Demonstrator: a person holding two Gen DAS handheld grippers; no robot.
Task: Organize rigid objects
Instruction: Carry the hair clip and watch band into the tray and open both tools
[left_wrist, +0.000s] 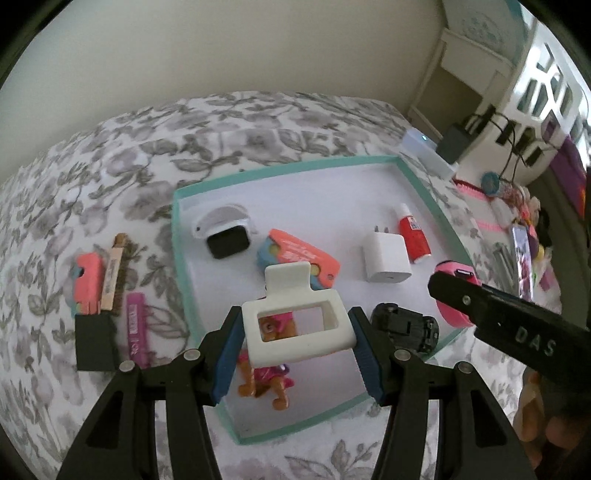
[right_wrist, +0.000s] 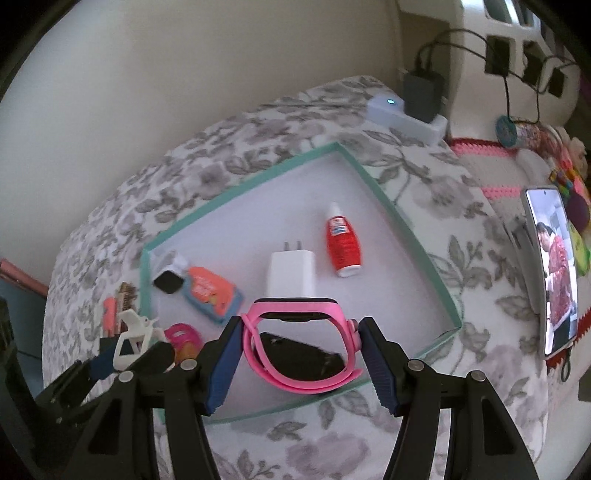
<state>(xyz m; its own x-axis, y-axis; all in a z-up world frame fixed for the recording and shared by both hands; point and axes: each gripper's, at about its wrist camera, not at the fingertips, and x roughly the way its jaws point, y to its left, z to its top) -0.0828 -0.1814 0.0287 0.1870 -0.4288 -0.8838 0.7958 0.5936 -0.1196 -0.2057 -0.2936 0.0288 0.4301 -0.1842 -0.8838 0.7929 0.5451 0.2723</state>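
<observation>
White hair claw (left_wrist: 295, 325), rigid and light, hangs over the teal tray (left_wrist: 288, 170), clamped across its frame by our left gripper (left_wrist: 297, 354); our right gripper (right_wrist: 299, 360) squeezes a springy pink watch (right_wrist: 301, 349) above the tray too.

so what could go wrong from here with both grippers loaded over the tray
1. The left gripper holds the white hair claw clip right above the toy pup figure; set straight down, it may land on the figure.
2. The right gripper pinches the pink watch band only at its sides, over the black toy car; the loop could slip or drop onto the car.
3. Both grippers crowd the teal tray's near corner and could bump.
</observation>
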